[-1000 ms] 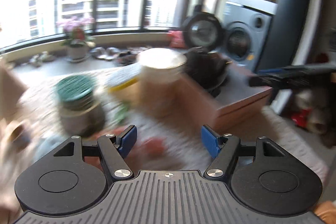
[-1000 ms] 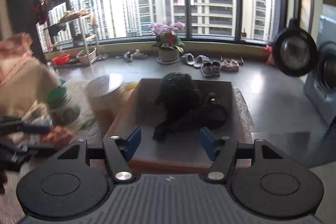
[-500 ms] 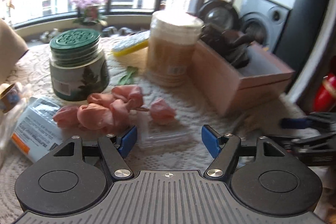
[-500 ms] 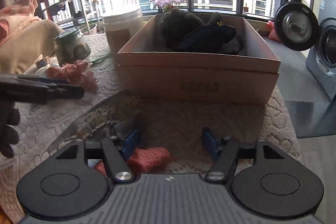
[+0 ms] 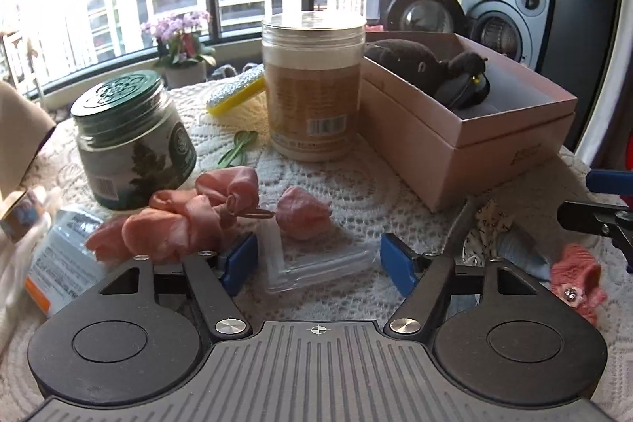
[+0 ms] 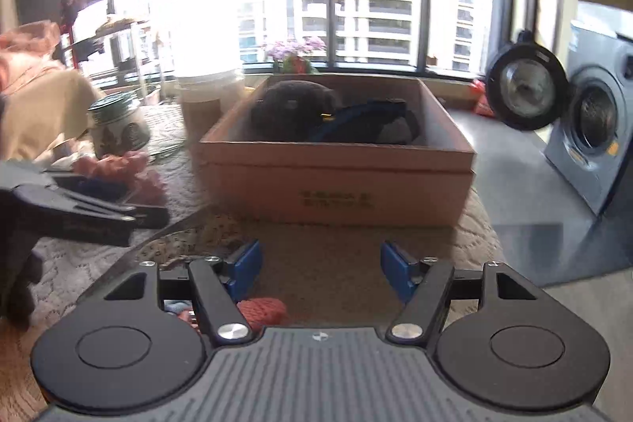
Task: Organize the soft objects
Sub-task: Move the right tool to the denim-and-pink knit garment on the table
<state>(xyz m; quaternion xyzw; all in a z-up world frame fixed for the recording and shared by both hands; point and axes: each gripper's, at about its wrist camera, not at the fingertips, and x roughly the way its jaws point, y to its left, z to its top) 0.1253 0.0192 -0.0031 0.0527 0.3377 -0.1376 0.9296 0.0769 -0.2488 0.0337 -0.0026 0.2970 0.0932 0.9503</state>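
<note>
A bunch of pink fabric flowers (image 5: 186, 220) and one loose pink bud (image 5: 302, 212) lie on the lace tablecloth, just ahead of my left gripper (image 5: 318, 260). Its jaws are closing, with a clear plastic wrapper (image 5: 316, 265) lying between them, untouched by the pads. A pink knitted piece (image 5: 577, 275) and a patterned cloth (image 5: 486, 228) lie to the right. My right gripper (image 6: 322, 265) stands open low over the cloth, the knitted piece (image 6: 263, 309) under its left finger. Ahead is a pink box (image 6: 336, 180) holding a dark plush toy (image 6: 292, 109).
A green-lidded jar (image 5: 130, 141), a tall tub (image 5: 314, 86), a yellow sponge (image 5: 237, 91) and a printed packet (image 5: 59, 263) crowd the left of the table. The table ends right of the box; a washing machine (image 6: 593, 129) stands beyond.
Both grippers have come down toward the tablecloth. The left now sits close before the pink flowers; the right dropped from above the box to low in front of it.
</note>
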